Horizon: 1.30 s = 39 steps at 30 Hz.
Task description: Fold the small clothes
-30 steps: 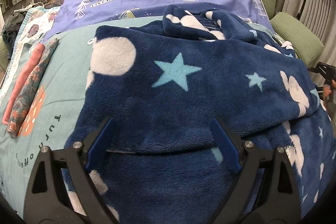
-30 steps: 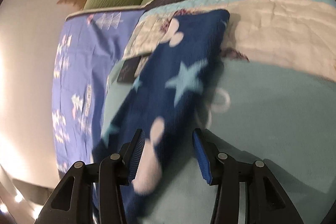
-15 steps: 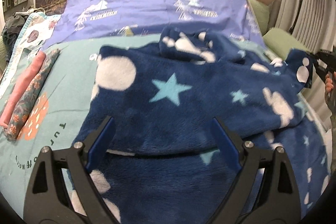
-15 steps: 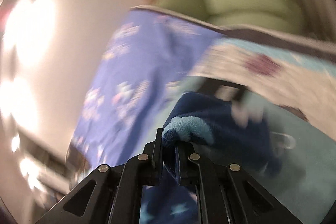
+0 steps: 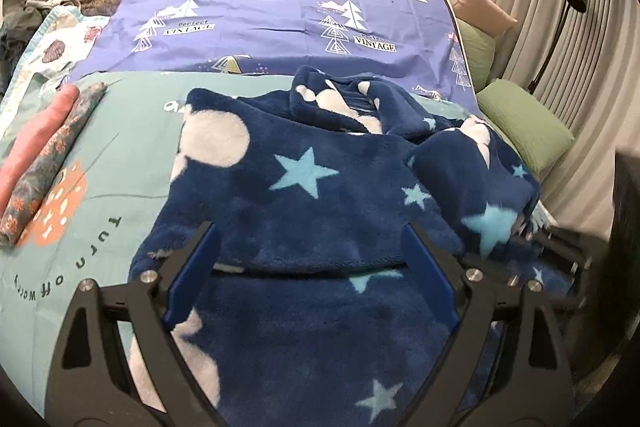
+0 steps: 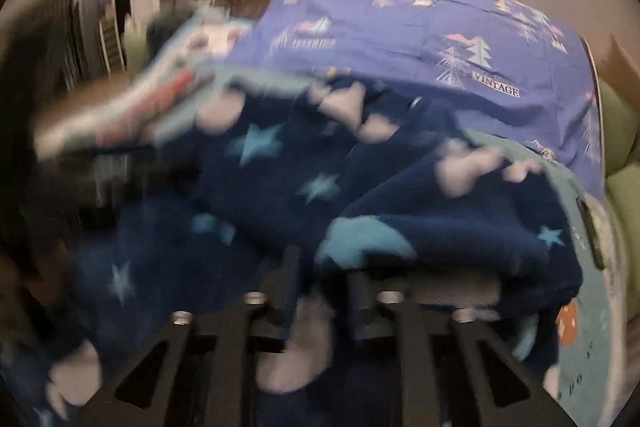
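Note:
A navy fleece garment [image 5: 304, 195] with light blue stars and white spots lies spread on a teal bedspread [image 5: 132, 131]. My left gripper [image 5: 310, 267] is open and hovers over its near half, touching nothing. My right gripper [image 6: 320, 287] is shut on the garment's sleeve [image 6: 400, 235] and carries it over the garment's body; this view is blurred by motion. In the left wrist view the right gripper [image 5: 560, 247] shows at the right edge with the folded-over sleeve [image 5: 476, 183] in it.
A pink and a floral folded cloth [image 5: 44, 163] lie at the left of the bedspread. A purple sheet with tree prints [image 5: 280, 23] covers the bed behind. Green cushions [image 5: 524, 123] sit at the right, by a floor lamp [image 5: 560, 27] and curtain.
My right gripper closed on the sleeve at the right and swung it in over the garment's body. The left gripper stayed open and nearly still.

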{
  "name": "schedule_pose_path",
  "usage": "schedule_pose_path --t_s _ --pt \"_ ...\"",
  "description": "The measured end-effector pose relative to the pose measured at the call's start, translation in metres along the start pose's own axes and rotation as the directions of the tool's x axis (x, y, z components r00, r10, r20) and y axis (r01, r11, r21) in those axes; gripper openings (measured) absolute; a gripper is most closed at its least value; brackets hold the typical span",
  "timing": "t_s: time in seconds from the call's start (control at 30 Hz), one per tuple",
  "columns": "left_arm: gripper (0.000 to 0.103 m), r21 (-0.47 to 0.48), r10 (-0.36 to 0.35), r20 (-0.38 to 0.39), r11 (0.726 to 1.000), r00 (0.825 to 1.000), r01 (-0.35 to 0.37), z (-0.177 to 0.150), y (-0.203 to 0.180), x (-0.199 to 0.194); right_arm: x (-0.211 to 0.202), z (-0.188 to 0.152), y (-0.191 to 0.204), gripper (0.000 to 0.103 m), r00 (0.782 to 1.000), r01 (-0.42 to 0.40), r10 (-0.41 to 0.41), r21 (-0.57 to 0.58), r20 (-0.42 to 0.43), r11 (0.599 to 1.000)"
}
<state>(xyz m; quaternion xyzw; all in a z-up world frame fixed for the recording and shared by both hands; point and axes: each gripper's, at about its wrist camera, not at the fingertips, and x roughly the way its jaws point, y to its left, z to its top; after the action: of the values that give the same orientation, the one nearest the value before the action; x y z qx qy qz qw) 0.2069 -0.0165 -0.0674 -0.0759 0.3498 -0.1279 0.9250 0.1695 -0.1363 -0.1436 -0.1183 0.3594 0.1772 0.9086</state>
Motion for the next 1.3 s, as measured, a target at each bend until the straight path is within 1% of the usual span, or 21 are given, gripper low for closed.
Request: schedule_pose_path --t_s 0.03,0.1,0.2,0.27,0.33,0.37,0.47,0.57,0.63,0.7,0.73,0.8,0.87,0.9,0.93,0.97,1.0,1.1,1.17,1.23,1.3 --pt "0.092 -0.003 -0.006 0.001 1.0 1.0 0.006 0.0 0.001 -0.002 -0.001 -0.005 0.005 0.042 1.0 0.017 -0.017 -0.011 0.007 1.0" --pt "0.092 0.0 -0.02 0.002 1.0 1.0 0.02 -0.001 -0.001 -0.006 -0.015 -0.009 0.002 0.046 0.999 0.008 -0.009 0.028 0.036 1.0" --pt "0.092 0.018 -0.038 0.011 0.999 0.999 0.038 0.002 -0.008 -0.011 -0.038 -0.015 -0.019 0.053 0.993 -0.101 0.091 0.137 0.076 0.985" --pt "0.092 0.038 -0.053 0.014 0.998 0.999 0.052 0.005 -0.016 -0.013 -0.053 -0.021 -0.031 0.055 0.987 -0.142 0.122 0.199 0.107 0.97" --pt "0.092 0.071 -0.059 0.018 0.996 0.998 0.058 0.007 -0.027 -0.015 -0.067 -0.027 -0.058 0.055 0.979 -0.183 0.144 0.303 0.146 0.935" --pt "0.092 0.092 -0.059 0.019 0.994 0.998 0.057 0.007 -0.033 -0.015 -0.07 -0.029 -0.074 0.055 0.972 -0.216 0.164 0.366 0.169 0.905" --pt "0.092 0.125 -0.056 0.008 0.991 0.998 0.055 0.004 -0.047 -0.012 -0.07 -0.04 -0.131 0.055 0.948 -0.313 0.205 0.618 0.241 0.721" --pt "0.092 0.132 -0.058 -0.007 0.99 0.998 0.058 0.001 -0.054 -0.01 -0.058 -0.046 -0.165 0.055 0.926 -0.377 0.247 0.728 0.286 0.572" --pt "0.092 0.132 -0.055 -0.011 0.99 0.998 0.056 0.0 -0.055 -0.01 -0.043 -0.044 -0.172 0.055 0.914 -0.395 0.294 0.769 0.278 0.502" --pt "0.092 0.121 -0.056 -0.013 0.991 0.998 0.057 0.003 -0.054 -0.009 -0.031 -0.043 -0.172 0.055 0.905 -0.402 0.326 0.795 0.272 0.453" --pt "0.092 0.108 -0.056 -0.019 0.993 0.998 0.058 0.006 -0.053 -0.008 -0.021 -0.041 -0.172 0.055 0.908 -0.385 0.335 0.82 0.253 0.424" --pt "0.092 0.089 -0.072 -0.03 0.993 0.997 0.074 0.012 -0.054 -0.005 -0.007 -0.037 -0.174 0.055 0.917 -0.346 0.334 0.851 0.217 0.395" --pt "0.092 0.086 -0.088 -0.034 0.992 0.996 0.091 0.02 -0.057 -0.003 0.003 -0.034 -0.176 0.055 0.913 -0.356 0.33 0.862 0.239 0.361" --pt "0.092 0.085 -0.085 -0.03 0.993 0.996 0.087 0.024 -0.058 -0.003 0.005 -0.032 -0.177 0.051 0.911 -0.368 0.323 0.86 0.257 0.354" --pt "0.092 0.082 -0.085 -0.019 0.993 0.996 0.086 0.027 -0.058 -0.004 0.006 -0.027 -0.176 0.034 0.907 -0.39 0.307 0.848 0.287 0.359" --pt "0.092 0.074 -0.09 -0.005 0.993 0.996 0.09 0.031 -0.056 -0.007 0.002 -0.02 -0.173 0.023 0.901 -0.421 0.286 0.819 0.326 0.391" --pt "0.092 0.058 -0.093 0.01 0.994 0.996 0.093 0.034 -0.052 -0.01 -0.002 -0.011 -0.167 0.016 0.899 -0.433 0.274 0.782 0.34 0.449" --pt "0.092 -0.001 -0.086 0.025 0.996 0.996 0.086 0.039 -0.033 -0.013 -0.018 0.016 -0.127 0.019 0.909 -0.411 0.252 0.611 0.332 0.677" --pt "0.092 -0.055 -0.061 0.025 0.997 0.998 0.063 0.039 -0.015 -0.013 -0.018 0.027 -0.098 0.019 0.911 -0.403 0.288 0.494 0.294 0.771" --pt "0.092 -0.111 -0.063 0.018 0.992 0.998 0.065 0.037 -0.001 -0.011 -0.013 0.034 -0.065 0.019 0.911 -0.405 0.331 0.373 0.247 0.835" --pt "0.092 -0.162 -0.1 0.01 0.982 0.995 0.1 0.033 0.01 -0.011 -0.01 0.034 -0.045 0.019 0.915 -0.396 0.345 0.303 0.209 0.867"
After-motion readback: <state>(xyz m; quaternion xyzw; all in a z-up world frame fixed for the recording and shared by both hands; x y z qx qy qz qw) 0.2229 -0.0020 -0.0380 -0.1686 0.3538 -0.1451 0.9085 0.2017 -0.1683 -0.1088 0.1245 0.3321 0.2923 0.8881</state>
